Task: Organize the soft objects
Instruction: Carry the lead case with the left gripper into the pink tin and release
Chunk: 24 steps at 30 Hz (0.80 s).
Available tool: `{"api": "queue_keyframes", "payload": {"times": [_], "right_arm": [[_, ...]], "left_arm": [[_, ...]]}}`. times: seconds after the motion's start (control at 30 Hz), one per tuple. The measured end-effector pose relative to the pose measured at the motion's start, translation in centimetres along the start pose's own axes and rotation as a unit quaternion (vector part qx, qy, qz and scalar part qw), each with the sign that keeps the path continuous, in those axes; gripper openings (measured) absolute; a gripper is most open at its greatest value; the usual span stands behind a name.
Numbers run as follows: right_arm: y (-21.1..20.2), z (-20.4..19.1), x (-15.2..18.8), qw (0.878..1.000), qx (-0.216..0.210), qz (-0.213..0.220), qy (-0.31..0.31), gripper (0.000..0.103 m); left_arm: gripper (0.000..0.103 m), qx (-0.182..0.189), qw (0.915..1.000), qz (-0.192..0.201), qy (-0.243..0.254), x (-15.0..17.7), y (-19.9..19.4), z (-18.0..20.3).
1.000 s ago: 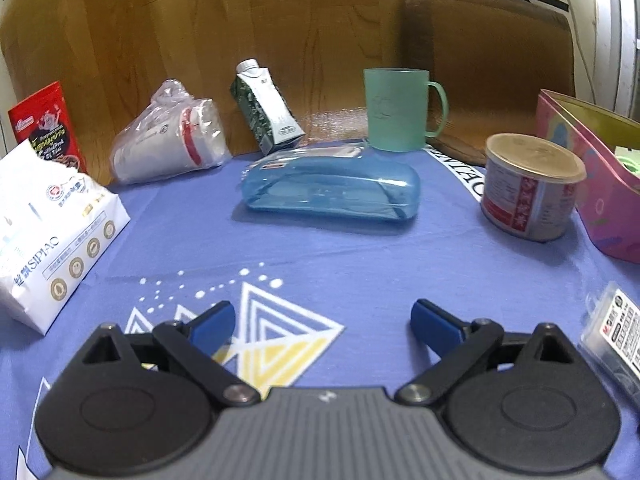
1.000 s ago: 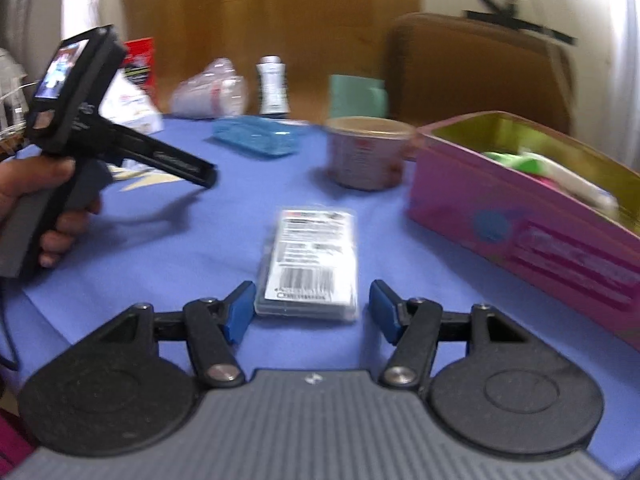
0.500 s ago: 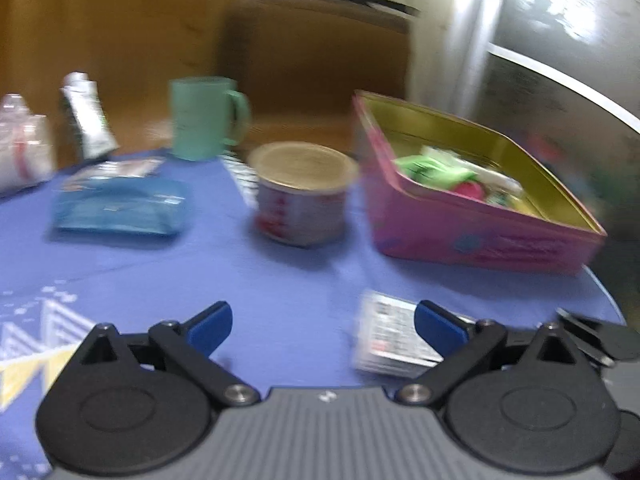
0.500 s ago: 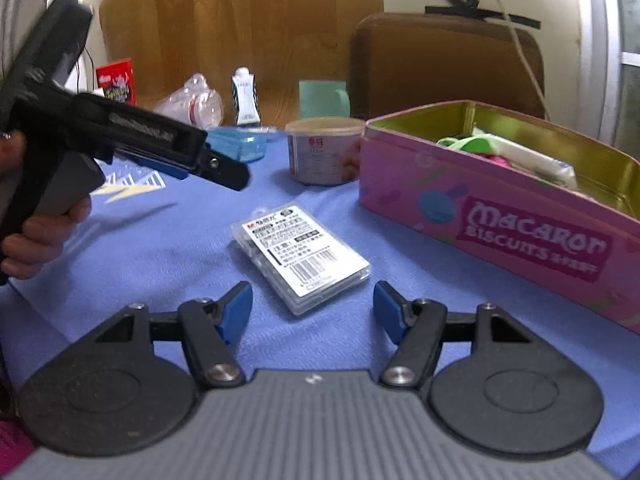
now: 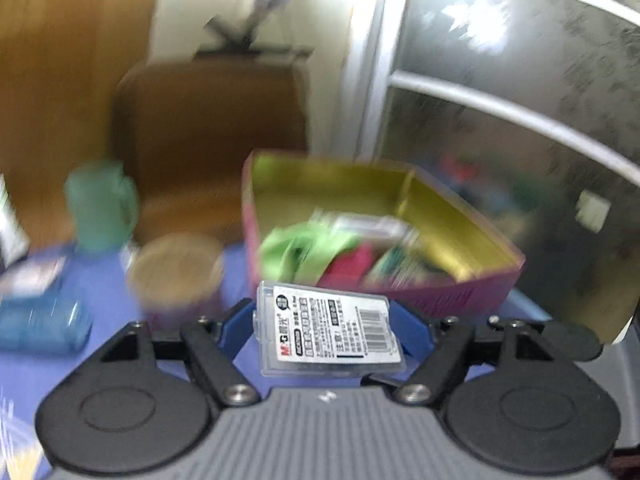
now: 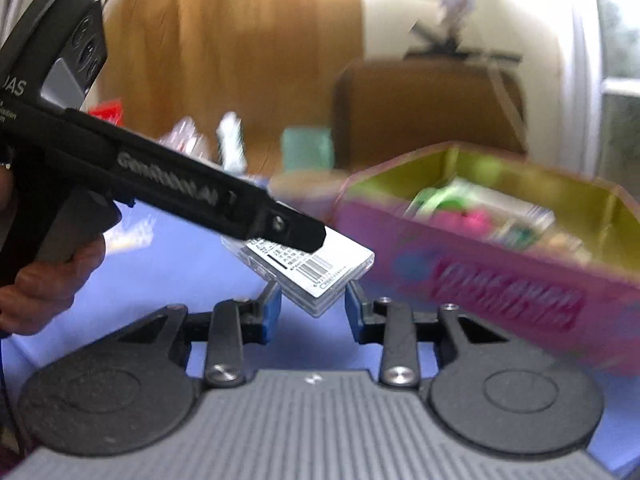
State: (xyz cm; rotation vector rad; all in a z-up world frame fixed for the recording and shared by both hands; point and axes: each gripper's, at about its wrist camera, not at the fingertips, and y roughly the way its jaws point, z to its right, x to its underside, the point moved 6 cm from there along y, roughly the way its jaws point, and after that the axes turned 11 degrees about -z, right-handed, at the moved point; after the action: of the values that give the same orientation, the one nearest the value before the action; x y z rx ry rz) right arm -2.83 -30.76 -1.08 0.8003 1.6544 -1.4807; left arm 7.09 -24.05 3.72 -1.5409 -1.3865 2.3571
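Both sets of fingers have just been closing on the same clear case (image 5: 330, 330). The left gripper (image 5: 326, 330) is half open with its blue pads against the case's two ends; the right gripper (image 6: 312, 310) has narrowed to the case's near corner, though I cannot tell whether its pads actually press. The case looks lifted off the blue cloth (image 6: 180, 272), just short of the near wall of the pink tin (image 6: 500, 280).

Judging by the tin, sorting is partly done — green and pink items already lie inside, with bare gold floor toward its far corner. Still out on the cloth: a round tub (image 5: 176, 272), a green mug (image 5: 100, 208) and a blue box (image 5: 40, 324) toward the left edge.

Room is tight — the grippers crowd each other, and the tin's rim must be cleared.
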Motion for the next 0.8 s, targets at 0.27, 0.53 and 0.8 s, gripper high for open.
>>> {"api": "queue_keyframes", "payload": {"times": [0.27,0.53,0.8], "right_arm": [[0.7,7.7,-2.5,0.994,0.094,-0.002,0.055,0.037],[4.5,13.8,-3.4,0.974,0.207,-0.024,0.094,0.036],[1.4,13.9,-2.3,0.967,0.195,0.049,0.158,0.036]], "left_arm": [[0.076,0.034,0.9986,-0.002,0.040,-6.8,7.1,3.9],[0.091,0.006,0.9997,-0.022,-0.010,-8.0,11.0,3.0],[0.093,-0.022,0.9993,0.029,0.001,-5.4,4.7,0.6]]}}
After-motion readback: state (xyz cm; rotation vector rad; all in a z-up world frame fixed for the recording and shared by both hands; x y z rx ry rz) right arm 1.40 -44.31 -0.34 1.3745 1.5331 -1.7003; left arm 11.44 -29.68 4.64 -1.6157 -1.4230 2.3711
